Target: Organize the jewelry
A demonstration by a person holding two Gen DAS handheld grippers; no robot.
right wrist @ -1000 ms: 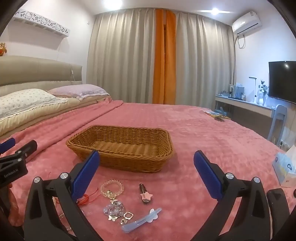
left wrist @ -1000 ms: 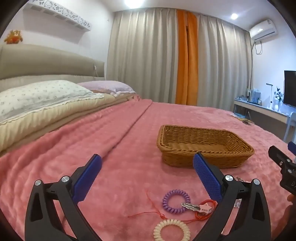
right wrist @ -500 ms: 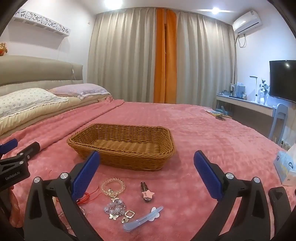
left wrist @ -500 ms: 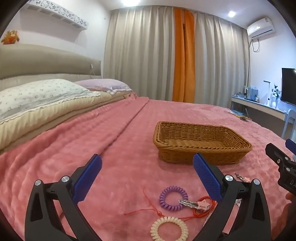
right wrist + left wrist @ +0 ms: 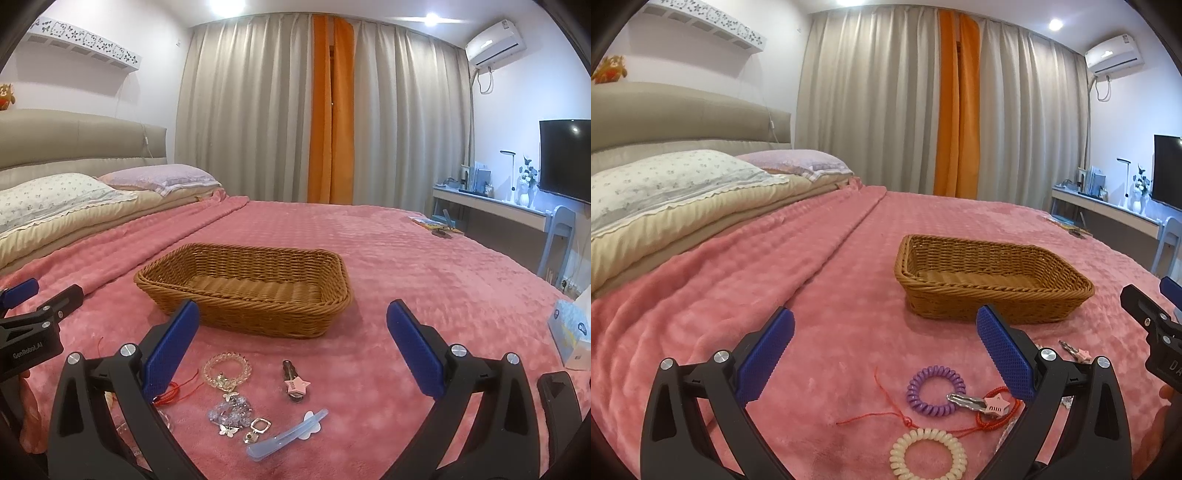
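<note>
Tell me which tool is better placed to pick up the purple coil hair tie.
Left. The purple coil hair tie lies on the blanket just ahead of the open left tool, between its fingers' lines. The right tool, also open, faces the beaded bracelet and clips instead.

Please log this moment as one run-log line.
left gripper: open, empty | right gripper: open, empty | brown woven wicker basket: empty | purple spiral coil bracelet: on pink blanket

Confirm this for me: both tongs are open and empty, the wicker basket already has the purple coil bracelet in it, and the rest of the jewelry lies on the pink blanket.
One thing is wrong: the wicker basket is empty. The left wrist view shows the purple coil bracelet lying on the pink blanket in front of the basket. The left tongs and right tongs are indeed open and empty, and the other jewelry lies on the blanket.
</note>
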